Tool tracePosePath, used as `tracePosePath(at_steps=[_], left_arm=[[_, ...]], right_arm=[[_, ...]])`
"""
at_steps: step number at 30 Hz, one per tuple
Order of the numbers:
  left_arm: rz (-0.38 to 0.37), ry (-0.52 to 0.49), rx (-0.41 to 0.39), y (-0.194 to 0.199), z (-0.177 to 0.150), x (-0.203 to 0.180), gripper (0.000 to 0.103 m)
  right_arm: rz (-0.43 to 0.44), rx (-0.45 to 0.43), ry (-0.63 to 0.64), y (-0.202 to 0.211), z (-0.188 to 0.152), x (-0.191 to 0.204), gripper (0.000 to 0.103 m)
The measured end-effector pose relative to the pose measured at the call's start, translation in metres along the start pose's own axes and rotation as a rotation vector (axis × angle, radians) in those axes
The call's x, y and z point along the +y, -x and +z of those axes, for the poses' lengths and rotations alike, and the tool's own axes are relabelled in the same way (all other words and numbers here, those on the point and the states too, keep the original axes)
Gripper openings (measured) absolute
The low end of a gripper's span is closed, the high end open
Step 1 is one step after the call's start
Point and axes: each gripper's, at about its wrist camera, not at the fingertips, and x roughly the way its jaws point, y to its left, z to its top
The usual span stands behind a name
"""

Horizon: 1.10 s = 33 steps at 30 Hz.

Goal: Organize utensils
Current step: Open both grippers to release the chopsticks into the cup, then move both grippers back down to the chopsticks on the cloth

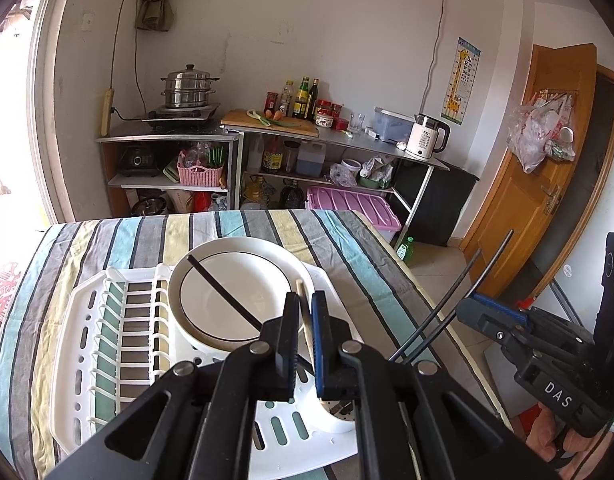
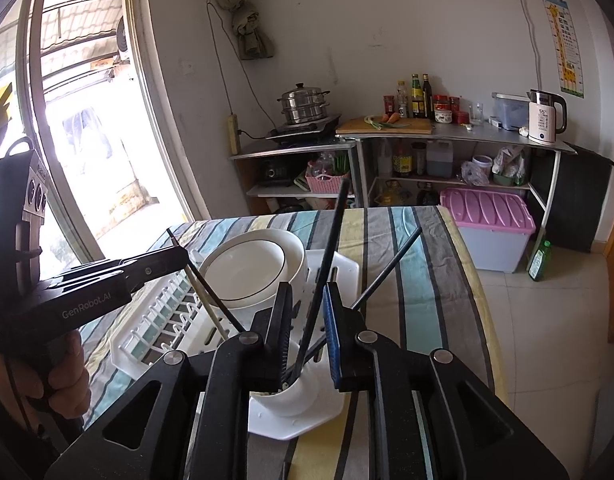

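Note:
A white dish rack (image 1: 107, 344) lies on the striped table, with a white black-rimmed plate (image 1: 235, 280) (image 2: 251, 268) leaning in it and a white utensil cup (image 2: 295, 396) at its near corner. My left gripper (image 1: 305, 300) is shut on a light wooden chopstick (image 1: 307, 320) whose lower end reaches the cup; it also shows in the right wrist view (image 2: 205, 302). A black chopstick (image 1: 223, 294) leans beside it. My right gripper (image 2: 307, 292) is narrowly open around a black chopstick (image 2: 327, 256) standing in the cup; another black chopstick (image 2: 391, 268) leans right.
The striped tablecloth (image 1: 347, 256) has its right edge near the rack. Beyond the table stand kitchen shelves with a steamer pot (image 1: 189, 88), bottles, a kettle (image 1: 427, 136) and a pink-lidded bin (image 2: 491, 224). A wooden door (image 1: 539, 184) is at the right.

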Motion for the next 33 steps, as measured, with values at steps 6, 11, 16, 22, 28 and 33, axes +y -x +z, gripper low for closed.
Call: tracePosePath(at_steps=[6,11,16,22,28,33], left_arm=[[0.002,-0.007,-0.006,0.013,-0.01,0.001,0.02],[0.016,-0.013,-0.031,0.037,-0.027,0.003,0.02],[0.026,-0.011,-0.06,0.074,-0.06,0.005,0.02],[0.032,0.031,-0.059,0.108,-0.106,0.011,0.02],[0.047,0.034,-0.052,0.133,-0.15,0.009,0.02],[0.064,0.034,-0.031,0.148,-0.186,0.008,0.02]], right_arm=[[-0.002,0.004,0.007,0.011,-0.011,0.0,0.018],[-0.005,-0.02,0.013,0.035,-0.027,0.003,0.019],[0.005,-0.052,0.019,0.07,-0.053,0.011,0.019],[0.018,-0.042,0.051,0.101,-0.094,0.031,0.019],[0.024,-0.027,0.061,0.125,-0.131,0.041,0.019],[0.038,-0.014,0.05,0.139,-0.156,0.046,0.019]])
